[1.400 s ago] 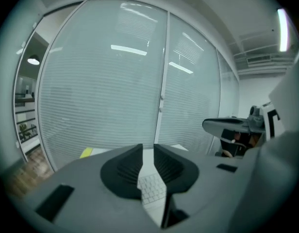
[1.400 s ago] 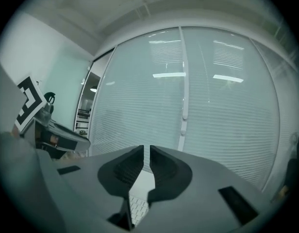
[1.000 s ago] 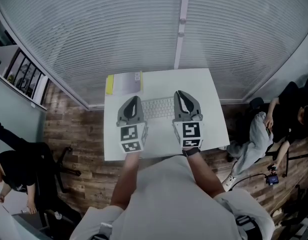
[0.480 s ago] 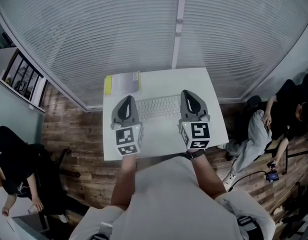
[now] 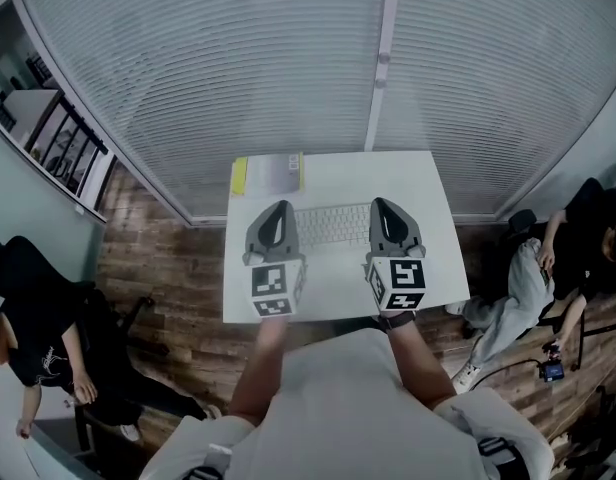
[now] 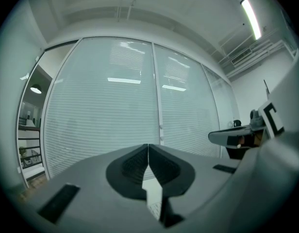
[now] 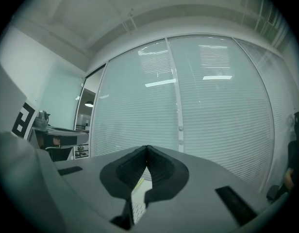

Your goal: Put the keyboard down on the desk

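Observation:
A white keyboard (image 5: 333, 225) lies flat on the white desk (image 5: 338, 288), across its middle. My left gripper (image 5: 278, 209) hovers over the keyboard's left end and my right gripper (image 5: 382, 205) over its right end. Both point toward the blinds. In the left gripper view the left gripper (image 6: 148, 147) is shut, its pads meeting with nothing between them. A sliver of the keyboard (image 6: 155, 207) shows below it. In the right gripper view the right gripper (image 7: 147, 149) is shut and empty too, with keys (image 7: 138, 211) showing underneath.
A white and yellow book (image 5: 269, 174) lies at the desk's far left corner. Glass walls with white blinds (image 5: 288, 68) stand just beyond the desk. People sit at the left (image 5: 33, 318) and at the right (image 5: 548, 268) on the wood floor.
The head view has swung a little. My left gripper has drifted slightly beside the keyboard. The keyboard stays in place on the desk and both grippers stay shut.

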The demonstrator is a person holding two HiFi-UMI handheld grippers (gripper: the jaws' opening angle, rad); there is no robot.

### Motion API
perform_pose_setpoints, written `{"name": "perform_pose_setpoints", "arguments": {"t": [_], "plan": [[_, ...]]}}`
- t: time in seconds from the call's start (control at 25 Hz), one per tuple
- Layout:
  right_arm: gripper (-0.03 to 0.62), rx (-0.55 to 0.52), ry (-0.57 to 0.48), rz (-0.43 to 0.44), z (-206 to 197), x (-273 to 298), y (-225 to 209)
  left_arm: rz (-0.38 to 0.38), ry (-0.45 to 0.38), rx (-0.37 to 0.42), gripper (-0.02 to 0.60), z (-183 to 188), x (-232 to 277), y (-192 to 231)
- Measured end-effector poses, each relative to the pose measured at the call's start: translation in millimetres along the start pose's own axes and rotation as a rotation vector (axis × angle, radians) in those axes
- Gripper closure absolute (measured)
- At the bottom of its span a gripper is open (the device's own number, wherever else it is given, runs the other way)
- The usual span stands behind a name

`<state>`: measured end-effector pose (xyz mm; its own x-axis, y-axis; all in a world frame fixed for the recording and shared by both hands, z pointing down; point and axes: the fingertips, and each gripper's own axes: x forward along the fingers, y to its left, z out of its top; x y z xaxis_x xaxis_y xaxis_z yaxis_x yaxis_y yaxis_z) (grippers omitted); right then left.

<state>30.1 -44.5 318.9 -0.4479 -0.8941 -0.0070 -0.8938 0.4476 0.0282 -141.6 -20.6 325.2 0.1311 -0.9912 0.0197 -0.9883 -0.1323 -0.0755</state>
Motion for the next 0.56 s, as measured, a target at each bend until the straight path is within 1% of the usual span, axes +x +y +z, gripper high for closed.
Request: {"name": "perform_pose_setpoints", "arguments": {"t": [0.56], "plan": [[0.583, 0.034, 0.007, 0.02, -4, 8, 13, -0.018, 0.038, -0.011, 0.566, -9, -2, 9]]}}
